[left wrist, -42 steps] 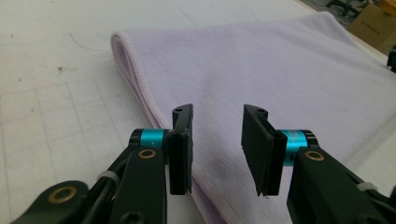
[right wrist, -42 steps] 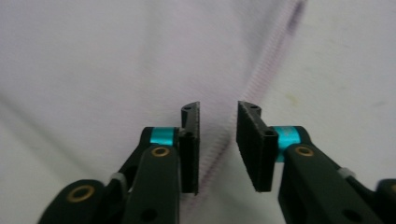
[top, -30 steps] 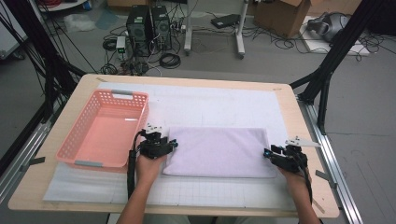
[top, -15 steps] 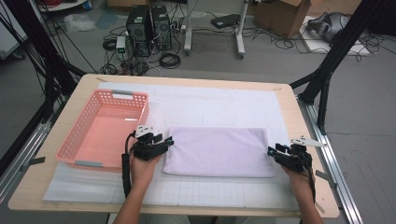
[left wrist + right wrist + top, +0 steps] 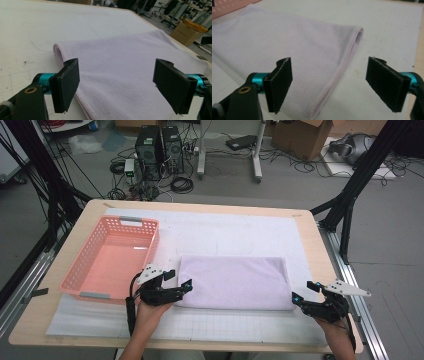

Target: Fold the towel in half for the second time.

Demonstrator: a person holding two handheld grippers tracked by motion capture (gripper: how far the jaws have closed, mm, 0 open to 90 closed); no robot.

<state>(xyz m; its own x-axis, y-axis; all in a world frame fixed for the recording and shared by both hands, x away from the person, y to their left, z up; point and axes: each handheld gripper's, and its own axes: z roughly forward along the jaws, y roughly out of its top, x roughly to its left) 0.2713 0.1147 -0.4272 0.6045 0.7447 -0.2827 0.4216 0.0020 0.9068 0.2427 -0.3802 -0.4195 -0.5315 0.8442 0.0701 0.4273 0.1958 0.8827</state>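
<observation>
A folded pale lilac terry towel lies flat on the white gridded mat that covers the light wooden worktop, nearer the front edge than the back and about midway between the left and right edges. Its folded side runs along the back and its hemmed edges face the front. The left gripper sits at the towel's front left corner, and its jaws have just been opening; they now stand wide apart, released, with the towel's hemmed corner lying below and between them and no pad pressing on it. The right gripper is just beside the towel's front right corner, its jaws likewise just opened and released, the towel's stitched edge running on the mat between them, apart from both pads. A salmon-pink plastic basket with perforated walls stands near the worktop's left edge, just beside the towel's left end.
</observation>
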